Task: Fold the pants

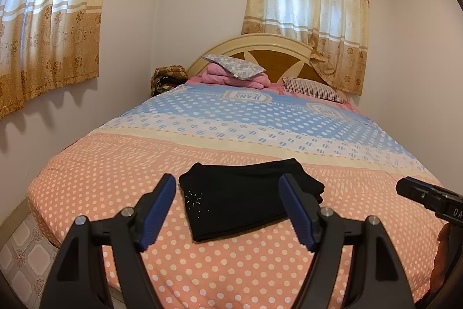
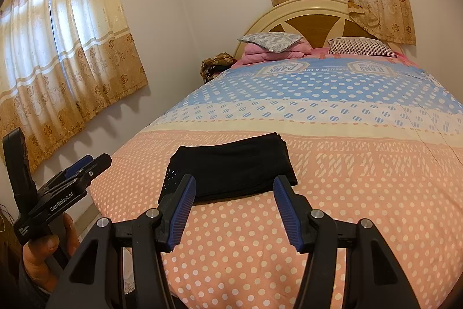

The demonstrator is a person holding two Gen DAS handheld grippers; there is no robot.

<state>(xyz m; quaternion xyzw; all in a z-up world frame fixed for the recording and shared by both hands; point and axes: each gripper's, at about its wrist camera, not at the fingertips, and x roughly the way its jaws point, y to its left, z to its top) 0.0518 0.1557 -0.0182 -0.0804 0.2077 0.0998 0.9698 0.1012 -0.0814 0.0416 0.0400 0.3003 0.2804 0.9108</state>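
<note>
Black pants (image 1: pixel 243 196) lie folded into a compact rectangle on the pink dotted part of the bedspread, with a small sparkly motif near their left edge. They also show in the right wrist view (image 2: pixel 231 170). My left gripper (image 1: pixel 228 181) is open and empty, held above the bed just short of the pants. My right gripper (image 2: pixel 233 184) is open and empty, also hovering in front of the pants. The right gripper's tip shows at the right edge of the left wrist view (image 1: pixel 416 191). The left gripper shows at the left of the right wrist view (image 2: pixel 84 167).
The bed (image 1: pixel 260 120) has a pink, cream and blue bedspread. Pillows and a folded pink blanket (image 1: pixel 234 74) lie at the headboard (image 1: pixel 260 48). Curtained windows are behind and to the left. A tiled floor (image 1: pixel 20 251) shows at the left of the bed.
</note>
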